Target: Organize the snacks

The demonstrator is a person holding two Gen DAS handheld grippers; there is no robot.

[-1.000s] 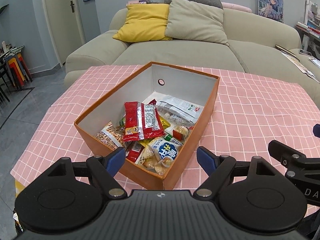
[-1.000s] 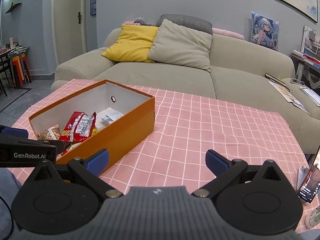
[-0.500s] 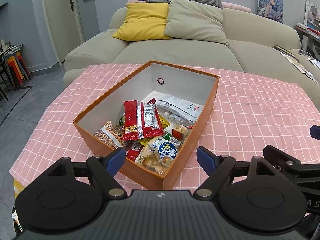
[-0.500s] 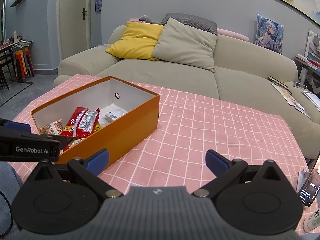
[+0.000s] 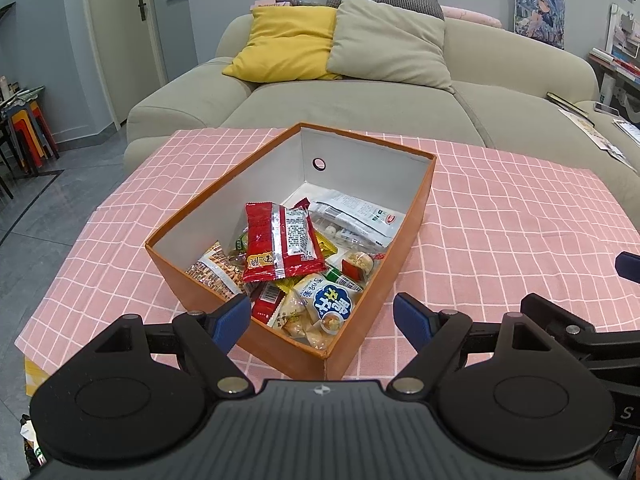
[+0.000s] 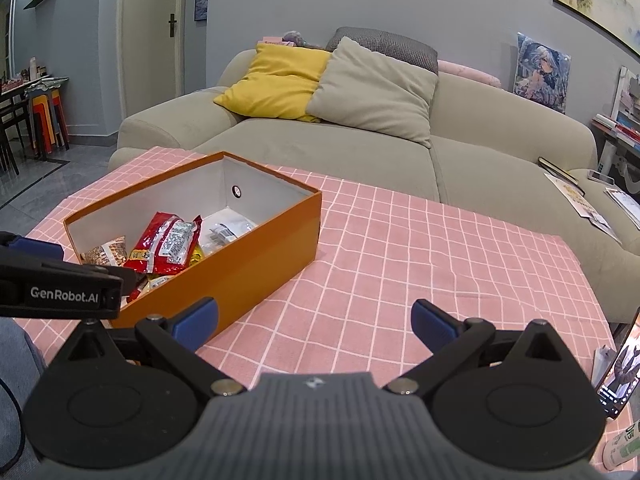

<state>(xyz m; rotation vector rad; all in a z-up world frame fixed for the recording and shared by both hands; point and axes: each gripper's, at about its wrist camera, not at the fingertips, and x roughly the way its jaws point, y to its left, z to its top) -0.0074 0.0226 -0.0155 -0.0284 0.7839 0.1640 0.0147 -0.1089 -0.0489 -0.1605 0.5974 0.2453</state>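
An orange box [image 5: 424,196] stands on the pink checked tablecloth [image 5: 500,220] and holds several snack packets. A red packet [image 5: 280,242] lies on top, a white packet [image 5: 356,216] behind it, a blue-and-white packet [image 5: 330,302] at the near end. My left gripper [image 5: 322,320] is open and empty, hovering at the box's near corner. In the right wrist view the box [image 6: 260,256] is at left, with the red packet [image 6: 168,246] inside. My right gripper [image 6: 314,322] is open and empty above the cloth, right of the box.
A beige sofa [image 5: 360,108] with a yellow cushion [image 5: 288,46] and a grey cushion [image 5: 388,44] stands behind the table. A phone [image 6: 618,372] and a bottle [image 6: 624,446] sit at the table's right edge. Stools [image 5: 28,128] stand far left.
Both grippers have drawn back and risen slightly; the box sits a little farther off in both views. Both stay open and empty.
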